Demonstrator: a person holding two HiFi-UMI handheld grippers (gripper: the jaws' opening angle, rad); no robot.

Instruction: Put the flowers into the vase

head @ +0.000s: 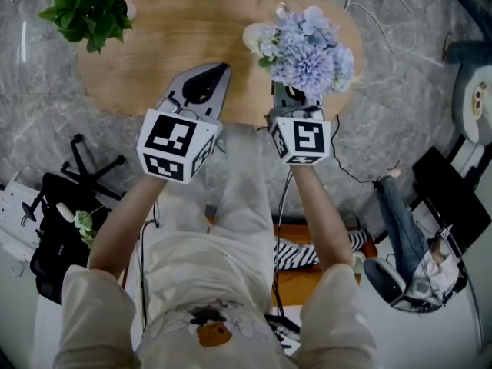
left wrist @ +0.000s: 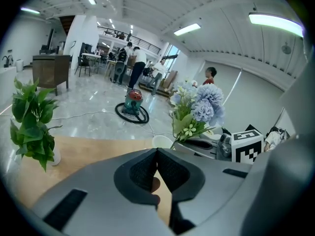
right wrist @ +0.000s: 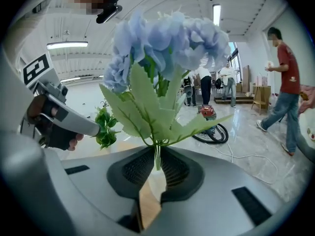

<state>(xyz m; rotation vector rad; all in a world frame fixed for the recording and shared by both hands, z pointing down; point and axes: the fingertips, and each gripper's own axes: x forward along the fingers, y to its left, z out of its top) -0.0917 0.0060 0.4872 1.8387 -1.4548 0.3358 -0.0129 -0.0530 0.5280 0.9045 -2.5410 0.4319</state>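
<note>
A bunch of pale blue and lavender artificial flowers (head: 307, 48) with green leaves stands over the right part of the oval wooden table (head: 154, 52). My right gripper (head: 296, 97) is shut on its thin green stem (right wrist: 157, 154), and the blooms (right wrist: 162, 48) rise straight above the jaws. The white vase (left wrist: 161, 141) stands on the table just under the flowers (left wrist: 197, 107); a bit of white (right wrist: 156, 178) shows below the stem between the jaws. My left gripper (head: 217, 73) hovers over the table's near edge, left of the flowers, shut with nothing in it (left wrist: 156, 154).
A potted green plant (head: 88, 10) stands at the table's far left (left wrist: 32, 124). A black office chair (head: 77, 198) is on the floor at the left, a cable (head: 377, 14) beyond the table. Behind are a floor cleaner (left wrist: 132, 104) and walking people (right wrist: 285, 92).
</note>
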